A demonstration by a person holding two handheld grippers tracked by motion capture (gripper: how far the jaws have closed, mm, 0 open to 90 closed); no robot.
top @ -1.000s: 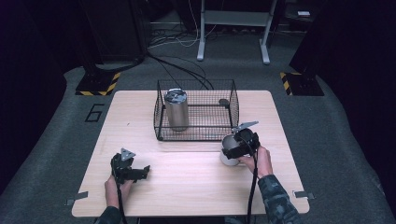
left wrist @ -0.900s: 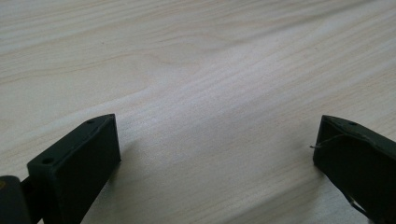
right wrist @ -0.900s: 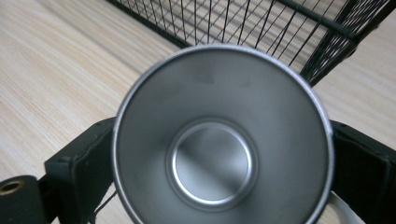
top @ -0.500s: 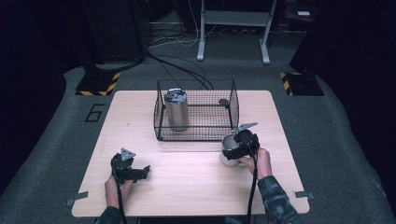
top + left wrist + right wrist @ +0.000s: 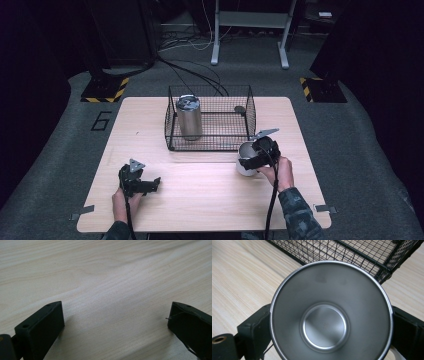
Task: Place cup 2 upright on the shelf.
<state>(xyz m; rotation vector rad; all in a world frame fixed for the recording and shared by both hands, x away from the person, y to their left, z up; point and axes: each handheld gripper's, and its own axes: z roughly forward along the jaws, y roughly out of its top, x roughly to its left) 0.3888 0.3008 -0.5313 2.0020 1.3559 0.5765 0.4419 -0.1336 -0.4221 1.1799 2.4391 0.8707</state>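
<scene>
Gleaming steel cup (image 5: pixel 329 322), upright, round, empty

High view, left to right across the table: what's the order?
Left claw → tumbler standing in the wire basket → cup → right claw, its jaws on either side of the cup.

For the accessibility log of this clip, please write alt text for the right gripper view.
An empty steel cup, seen from above down to its round bottom, sits between the right gripper's two black jaws, which flank its rim on either side. Behind it, a black wire basket stands on the light wooden table.
</scene>
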